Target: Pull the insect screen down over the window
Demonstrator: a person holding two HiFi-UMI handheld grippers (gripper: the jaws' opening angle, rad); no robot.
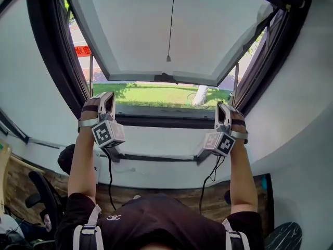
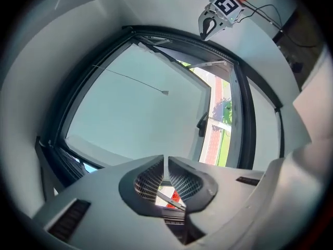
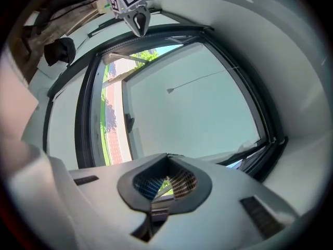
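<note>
Quick take on the screen pull: left tongs [image 1: 107, 100] and right tongs [image 1: 222, 108] both up by the lower rail [image 1: 161, 120] of the window frame, one near each corner, both pinched together on nothing (just a hairline slit between the left pads, none at all on the right). No mesh visible across the opening and grass [image 1: 156, 94] outside looking crisp, so insect screen most likely not down yet and tucked away along the top of the frame, out of sight in every view. Only its pull cord [image 1: 171, 22] on show, dangling down the middle in front of the pale open sash [image 1: 130, 30] and ending in a small toggle [image 1: 168, 59] well above and between the two tongs. Judging by that, next up: reach one set of tongs to the toggle, spread the pads first, close just above the toggle rather than on bare string to stop slipping, then draw straight down the centre line, slow and even. Avoid yanking sideways, probably a good way to jam a roller screen in its side tracks. Keep clear of the sash handle [image 1: 165, 78] on the way. Swap to the bottom bar with both tongs once within reach, then seat flat on the lower rail.
</note>
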